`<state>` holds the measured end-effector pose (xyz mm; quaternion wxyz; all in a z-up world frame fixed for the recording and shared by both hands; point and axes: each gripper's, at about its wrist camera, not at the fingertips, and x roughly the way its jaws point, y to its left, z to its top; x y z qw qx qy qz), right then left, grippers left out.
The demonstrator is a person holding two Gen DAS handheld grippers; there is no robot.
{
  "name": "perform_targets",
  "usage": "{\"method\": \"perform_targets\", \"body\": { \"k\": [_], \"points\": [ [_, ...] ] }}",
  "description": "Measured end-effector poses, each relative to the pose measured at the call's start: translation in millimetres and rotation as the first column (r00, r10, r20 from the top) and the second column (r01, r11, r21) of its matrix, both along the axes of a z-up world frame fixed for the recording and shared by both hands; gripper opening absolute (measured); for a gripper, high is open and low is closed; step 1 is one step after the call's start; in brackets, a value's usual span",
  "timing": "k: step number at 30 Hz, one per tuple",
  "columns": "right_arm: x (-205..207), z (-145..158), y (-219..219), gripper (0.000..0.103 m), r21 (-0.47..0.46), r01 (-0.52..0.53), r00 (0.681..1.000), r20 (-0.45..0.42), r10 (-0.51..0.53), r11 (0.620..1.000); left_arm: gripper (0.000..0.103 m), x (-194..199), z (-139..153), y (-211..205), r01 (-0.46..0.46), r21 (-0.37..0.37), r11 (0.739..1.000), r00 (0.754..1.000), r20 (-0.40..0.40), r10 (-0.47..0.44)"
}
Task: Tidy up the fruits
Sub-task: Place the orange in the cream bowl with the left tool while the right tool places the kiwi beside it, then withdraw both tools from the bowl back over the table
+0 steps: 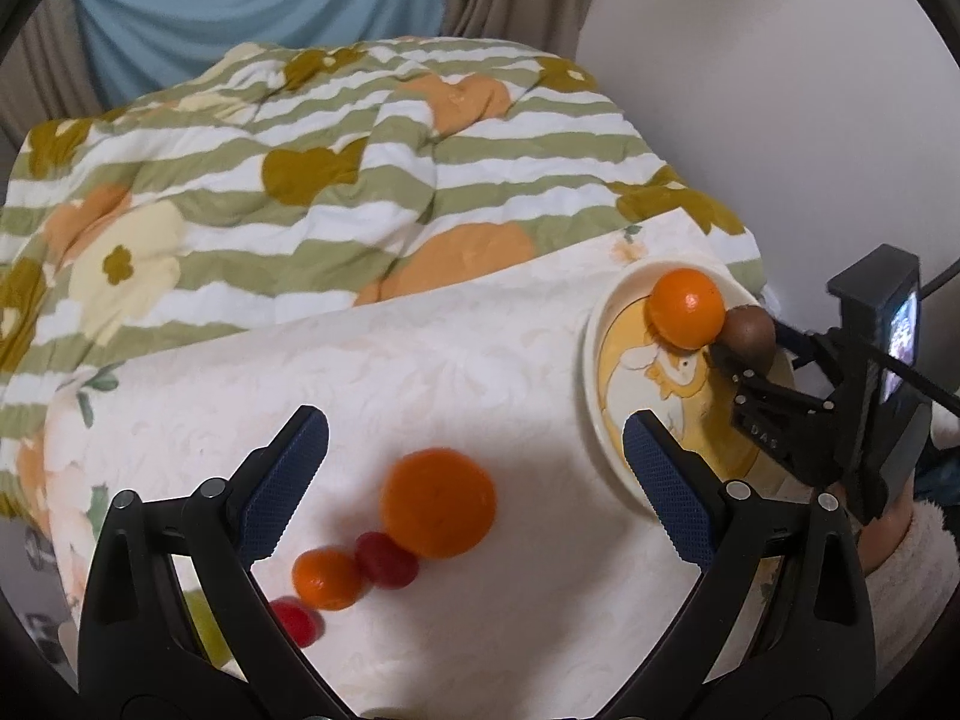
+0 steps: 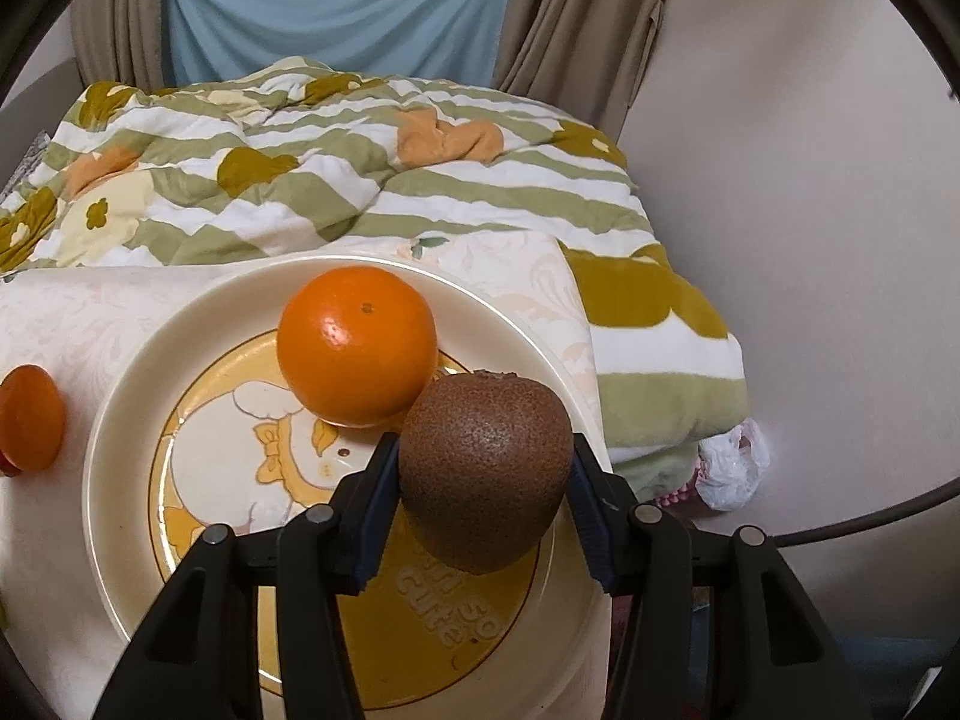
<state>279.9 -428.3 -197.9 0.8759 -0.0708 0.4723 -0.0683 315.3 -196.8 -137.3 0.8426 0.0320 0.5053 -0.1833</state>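
surface: bed, spread with a cream embossed cloth (image 1: 420, 360); behind it a rumpled quilt (image 1: 300, 168) in green and white stripes with orange, ochre and pale yellow flowers. room: plain pale wall to the right, beige curtains (image 2: 558, 12) at the back with a light blue sheet (image 2: 336, 6) hung between them; a white plastic bag (image 2: 735, 468) low beside the bed.

plate (image 2: 120, 432): cream rim, yellow centre with a cartoon figure in a chef's hat; writing on it reads "so cute", seen upside down. lettering on the right claw's body reads, as far as i can make out, "das".

on the plate: one large glossy orange (image 2: 357, 348), just touching the kiwi (image 2: 486, 468), which is brown, fuzzy and speckled.

right claw (image 2: 480, 510): over the plate's near side, the kiwi between its blue pads; the left pad sits against the fruit, the right one is hard to judge.

left claw (image 1: 474, 480): spread wide, holding nothing, above the loose fruit.

on the cloth, left of the plate, in a slanting row: large orange (image 1: 438, 504), red fruit (image 1: 387, 561), small orange (image 1: 327, 579), second red fruit (image 1: 294, 621); a pale green fruit (image 1: 207, 630) half hidden behind the left claw.
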Motion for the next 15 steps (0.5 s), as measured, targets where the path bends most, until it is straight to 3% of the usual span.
{"method": "perform_targets", "body": {
  "k": [4, 8, 15],
  "points": [
    [-6.0, 13.6, 4.7, 0.101, -0.041, -0.024, 0.998, 0.057, 0.026, 0.999, 0.103, -7.1, -1.7, 8.2, -0.036, -0.011, 0.999, 0.999, -0.011, 0.036],
    [-16.3, 24.5, 3.3, 0.102, -0.027, -0.034, 0.995, 0.097, 0.036, 0.999, 0.103, -16.0, -0.2, 13.1, -0.061, -0.019, 0.998, 0.998, -0.018, 0.061],
    [-38.4, 51.0, 1.5, 0.102, 0.001, -0.065, 0.994, 0.088, 0.065, 0.998, 0.103, -38.4, 16.6, 17.5, -0.112, 0.012, 0.994, 0.994, 0.01, 0.112]
  ]
}}
